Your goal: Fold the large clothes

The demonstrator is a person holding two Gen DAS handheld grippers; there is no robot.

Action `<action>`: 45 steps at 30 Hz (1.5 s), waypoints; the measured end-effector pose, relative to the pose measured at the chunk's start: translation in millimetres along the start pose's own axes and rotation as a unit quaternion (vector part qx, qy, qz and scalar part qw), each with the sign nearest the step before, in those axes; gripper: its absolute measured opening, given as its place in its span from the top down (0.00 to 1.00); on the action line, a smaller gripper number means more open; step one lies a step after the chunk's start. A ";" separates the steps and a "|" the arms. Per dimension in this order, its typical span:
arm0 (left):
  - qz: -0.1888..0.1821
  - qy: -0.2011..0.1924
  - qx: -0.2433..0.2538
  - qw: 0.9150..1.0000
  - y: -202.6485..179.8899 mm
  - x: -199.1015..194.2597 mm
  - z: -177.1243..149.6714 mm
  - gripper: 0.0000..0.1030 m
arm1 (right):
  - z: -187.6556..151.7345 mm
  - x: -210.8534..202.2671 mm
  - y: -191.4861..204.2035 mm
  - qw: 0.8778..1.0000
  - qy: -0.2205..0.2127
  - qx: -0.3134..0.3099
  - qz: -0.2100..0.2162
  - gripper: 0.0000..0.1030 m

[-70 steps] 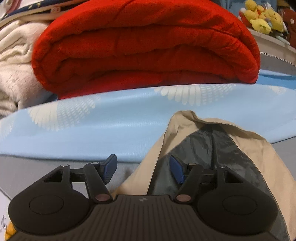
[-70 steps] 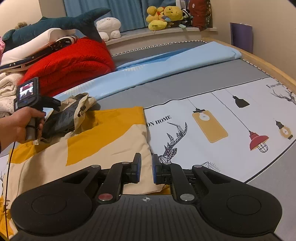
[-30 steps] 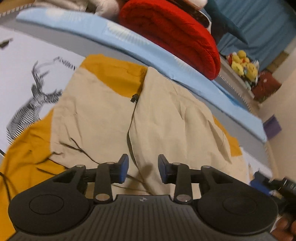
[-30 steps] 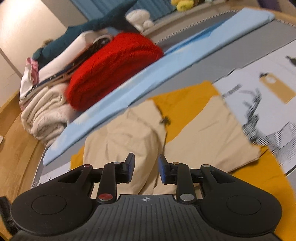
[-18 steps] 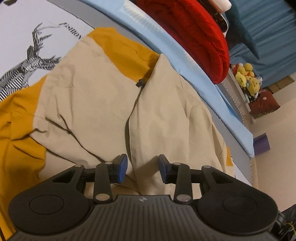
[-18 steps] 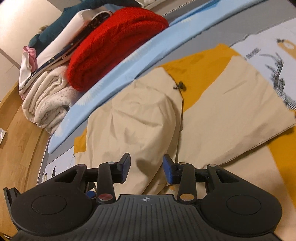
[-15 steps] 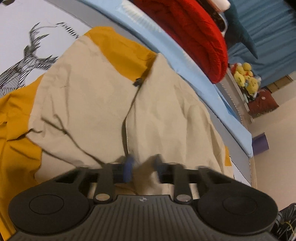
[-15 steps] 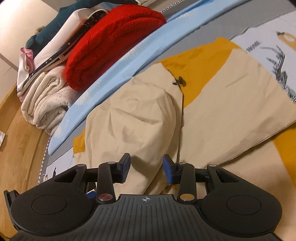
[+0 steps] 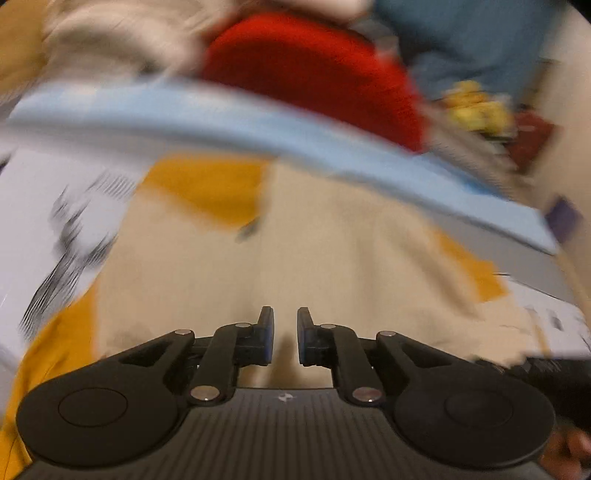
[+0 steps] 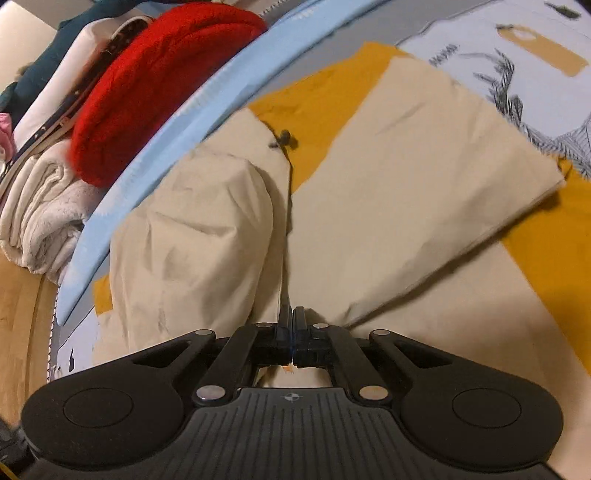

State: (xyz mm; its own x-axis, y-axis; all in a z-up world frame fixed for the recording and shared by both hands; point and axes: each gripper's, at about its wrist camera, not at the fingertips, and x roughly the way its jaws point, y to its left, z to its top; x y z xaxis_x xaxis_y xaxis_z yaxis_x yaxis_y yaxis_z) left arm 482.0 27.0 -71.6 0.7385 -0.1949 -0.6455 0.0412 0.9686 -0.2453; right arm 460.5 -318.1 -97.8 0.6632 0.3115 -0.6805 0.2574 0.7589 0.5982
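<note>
While both grippers hover low over the bed [image 10: 517,26], a beige-and-mustard jacket [image 10: 388,192] lies spread across it.
The right gripper [image 10: 292,325] has its fingers pressed together at the jacket's front seam, seemingly pinching fabric. The left gripper [image 9: 285,332] shows a narrow gap between its fingers over beige cloth; blur hides any grip. A red blanket [image 10: 159,77] sits beyond.
</note>
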 end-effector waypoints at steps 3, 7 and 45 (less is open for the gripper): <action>-0.077 0.030 0.015 0.996 -23.7 6.3 -15.8 0.77 | 6.3 -12.9 3.5 0.998 -0.042 0.006 0.036 0.80; -0.056 0.172 0.052 0.982 -44.4 44.1 -55.5 0.77 | 11.3 -12.2 2.5 0.996 -0.047 0.023 0.076 0.48; -0.062 0.157 0.034 0.985 -43.9 30.8 -30.0 0.72 | 10.6 2.2 3.9 0.998 -0.045 0.010 -0.047 0.60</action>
State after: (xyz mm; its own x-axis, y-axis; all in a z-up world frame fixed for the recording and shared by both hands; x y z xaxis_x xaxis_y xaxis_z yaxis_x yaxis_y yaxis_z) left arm 482.8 -26.1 -102.4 0.4799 -0.3407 -0.8085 0.1719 0.9402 -0.2941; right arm 470.4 -320.5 -92.5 0.6962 0.1853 -0.6936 0.3352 0.7704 0.5423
